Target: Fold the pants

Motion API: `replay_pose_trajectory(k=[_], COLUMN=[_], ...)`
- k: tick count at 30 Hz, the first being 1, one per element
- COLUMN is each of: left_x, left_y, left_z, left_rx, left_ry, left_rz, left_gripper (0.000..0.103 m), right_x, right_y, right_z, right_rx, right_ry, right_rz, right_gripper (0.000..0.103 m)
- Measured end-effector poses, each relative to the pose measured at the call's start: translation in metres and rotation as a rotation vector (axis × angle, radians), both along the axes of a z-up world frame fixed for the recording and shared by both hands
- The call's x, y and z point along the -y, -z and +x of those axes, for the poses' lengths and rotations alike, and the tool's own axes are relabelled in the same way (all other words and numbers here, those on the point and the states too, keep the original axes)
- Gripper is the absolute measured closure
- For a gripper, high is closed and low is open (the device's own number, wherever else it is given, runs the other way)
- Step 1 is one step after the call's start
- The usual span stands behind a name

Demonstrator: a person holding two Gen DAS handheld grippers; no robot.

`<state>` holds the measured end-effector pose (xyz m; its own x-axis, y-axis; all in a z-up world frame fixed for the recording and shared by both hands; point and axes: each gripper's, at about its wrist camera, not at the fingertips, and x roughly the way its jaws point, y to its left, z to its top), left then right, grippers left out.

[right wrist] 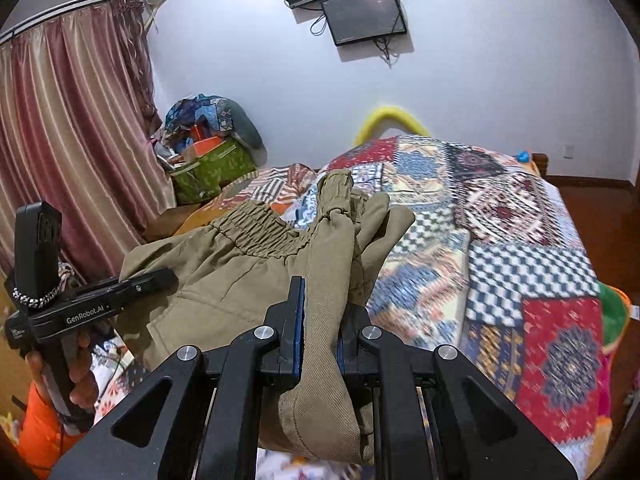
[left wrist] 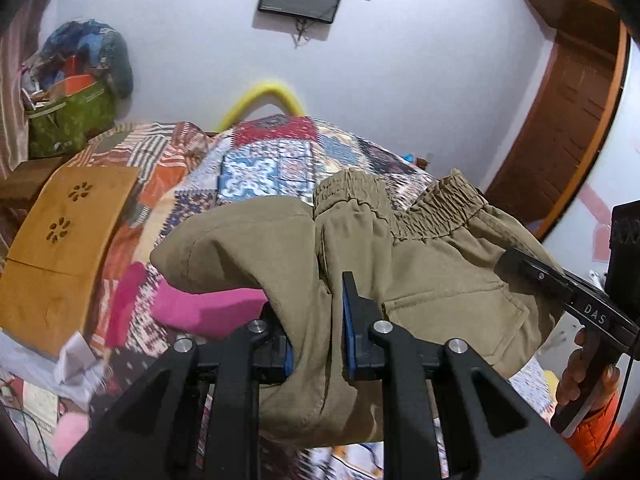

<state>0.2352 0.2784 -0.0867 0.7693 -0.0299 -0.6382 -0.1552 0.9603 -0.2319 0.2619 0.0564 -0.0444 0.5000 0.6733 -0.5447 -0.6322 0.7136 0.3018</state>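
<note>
Khaki pants (left wrist: 436, 264) with an elastic waistband hang in the air above the patchwork bed (left wrist: 264, 168), stretched between both grippers. My left gripper (left wrist: 316, 320) is shut on a bunched fold of the fabric, its blue pads pressing the cloth. In the right wrist view my right gripper (right wrist: 320, 320) is shut on another fold of the pants (right wrist: 224, 264). Each view also shows the other gripper clamped on the far edge: the right gripper (left wrist: 508, 260) at the right side and the left gripper (right wrist: 168, 278) at the left side, both held by a hand.
A wooden lap table (left wrist: 68, 248) and a pink cloth (left wrist: 208, 312) lie on the left of the bed. A green bag of clutter (right wrist: 212, 168) stands by the curtain (right wrist: 72, 140). A monitor (right wrist: 364, 14) hangs on the wall; a wooden door (left wrist: 568, 120) is at right.
</note>
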Motion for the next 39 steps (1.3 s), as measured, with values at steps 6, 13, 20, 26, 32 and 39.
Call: replay_pose_trajectory(k=[6, 13, 20, 26, 32, 39], left_x=[-0.046, -0.091, -0.127, -0.132, -0.138, -0.153], left_y=[0.011, 0.029, 0.095, 0.17, 0.167, 0.141], left_z=[0.032, 0.07, 0.112, 0.129, 0.116, 0.085], left_rx=[-0.001, 0.001, -0.128, -0.329, -0.319, -0.285], left_ry=[-0.042, -0.073, -0.078, -0.078, -0.076, -0.096], left_rz=[0.037, 0.073, 0.059, 0.129, 0.124, 0.102], left_gripper=[0.085, 0.085, 0.085, 0.079, 0.064, 0.048], right_x=[-0.05, -0.096, -0.124, -0.141, -0.13, -0.11], right_y=[0.007, 0.023, 0.074, 0.146, 0.141, 0.118], right_z=[0.025, 0.049, 0.076, 0.076, 0.071, 0.06], right_rx=[0.012, 0.033, -0.036, -0.145, -0.184, -0.114], right_ry=[-0.024, -0.02, -0.031, -0.084, -0.103, -0.097], right_rz=[-0.006, -0.024, -0.125, -0.36, -0.387, -0.387], right_gripper=[0.092, 0.092, 0.092, 0.092, 0.082, 0.074])
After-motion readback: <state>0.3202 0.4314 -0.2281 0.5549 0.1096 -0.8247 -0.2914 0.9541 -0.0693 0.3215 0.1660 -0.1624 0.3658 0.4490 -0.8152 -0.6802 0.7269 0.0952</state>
